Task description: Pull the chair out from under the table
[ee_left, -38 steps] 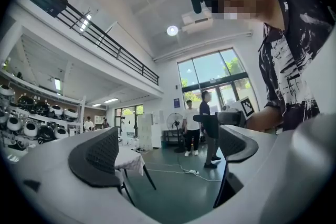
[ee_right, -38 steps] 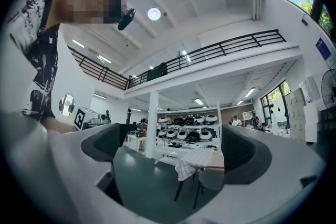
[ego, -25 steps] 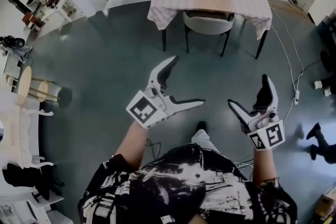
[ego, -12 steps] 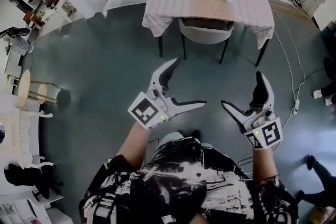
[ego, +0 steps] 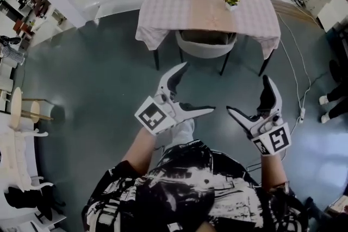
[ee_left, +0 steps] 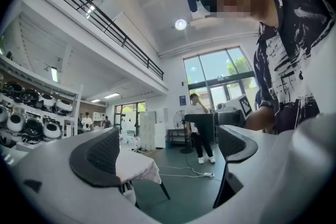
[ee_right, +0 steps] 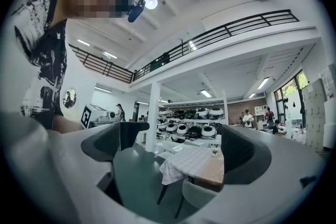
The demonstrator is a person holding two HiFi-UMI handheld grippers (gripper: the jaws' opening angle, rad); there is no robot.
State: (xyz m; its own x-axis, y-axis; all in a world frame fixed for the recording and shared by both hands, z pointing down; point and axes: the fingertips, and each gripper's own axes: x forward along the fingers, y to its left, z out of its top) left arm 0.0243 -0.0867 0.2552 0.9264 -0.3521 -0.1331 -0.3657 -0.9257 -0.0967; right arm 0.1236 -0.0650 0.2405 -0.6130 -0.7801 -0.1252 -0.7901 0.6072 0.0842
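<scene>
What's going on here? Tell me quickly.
A person stands short of the table, a gripper in each hand. The left gripper and right gripper are both open and empty, held out in front. The chair is tucked under the table, not yet touched.

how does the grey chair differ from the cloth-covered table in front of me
The grey round-backed chair is plain; the table wears a pale checked cloth and bears a small yellow-flowered plant. The chair sits lower, tucked under the table's near edge. Both stand on thin dark legs.
</scene>
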